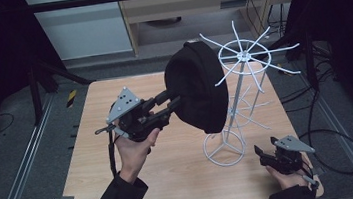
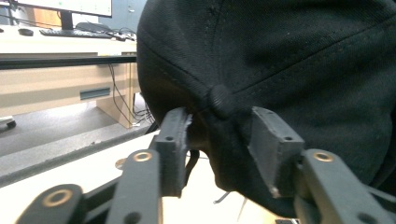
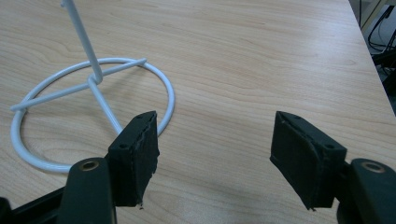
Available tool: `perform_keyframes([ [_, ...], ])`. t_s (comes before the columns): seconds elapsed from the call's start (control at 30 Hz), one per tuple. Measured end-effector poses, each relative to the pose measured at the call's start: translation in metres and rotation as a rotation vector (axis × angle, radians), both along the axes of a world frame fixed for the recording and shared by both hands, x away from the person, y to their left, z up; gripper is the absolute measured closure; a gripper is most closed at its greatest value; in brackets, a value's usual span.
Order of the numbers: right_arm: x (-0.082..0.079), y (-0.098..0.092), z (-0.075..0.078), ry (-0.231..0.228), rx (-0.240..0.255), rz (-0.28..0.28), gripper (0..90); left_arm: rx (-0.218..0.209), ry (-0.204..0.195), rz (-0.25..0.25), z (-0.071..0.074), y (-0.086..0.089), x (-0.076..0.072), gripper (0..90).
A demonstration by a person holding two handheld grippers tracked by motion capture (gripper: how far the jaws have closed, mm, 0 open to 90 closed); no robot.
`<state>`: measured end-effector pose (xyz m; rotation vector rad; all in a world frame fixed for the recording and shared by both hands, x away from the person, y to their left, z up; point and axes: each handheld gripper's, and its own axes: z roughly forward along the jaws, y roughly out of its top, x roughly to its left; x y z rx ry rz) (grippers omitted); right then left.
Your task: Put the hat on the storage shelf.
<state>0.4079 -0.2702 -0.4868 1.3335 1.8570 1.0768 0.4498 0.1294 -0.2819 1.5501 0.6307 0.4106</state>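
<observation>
A black cap (image 1: 197,88) is held up in the air above the middle of a light wooden table (image 1: 172,170) by the left gripper (image 1: 174,105). In the high view the gripper is carried by the left hand (image 1: 132,150), which comes up from 6 o'clock, and its jaws point toward 3 o'clock into the crown of the cap. In the left gripper view the cap (image 2: 289,70) is seen from close by; its top button (image 2: 220,100) sits between the two black jaws, and cloth is pinched between them, so the jaws are closed on the cap.

A white wire stand (image 1: 238,102) is placed on the table at 3 o'clock from the cap. Its spoked top ring (image 1: 244,57) is raised on a thin pole, and its round base (image 1: 224,149) rests on the wood. The cap is seen just beside the top ring, at its 9 o'clock side; whether the two touch cannot be told.

The right gripper (image 1: 266,153) is held low in the right hand (image 1: 286,177) near the table's 5 o'clock corner, just beside the stand's base. In the right gripper view the jaws are spread wide with nothing between them, and the base ring (image 3: 93,116) lies on the wood at 10 o'clock from them.
</observation>
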Motion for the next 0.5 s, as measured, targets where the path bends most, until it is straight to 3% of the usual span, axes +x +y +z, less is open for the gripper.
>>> perform_keyframes([
  [0.17,0.0,0.0,0.0,-0.001,0.002,0.0,31.8,-0.018,-0.016,0.004,-0.002,0.012,-0.007,44.3],
  [0.5,0.0,0.0,0.0,-0.001,0.001,-0.001,31.1,0.005,-0.027,0.033,-0.017,0.042,-0.025,35.4],
])
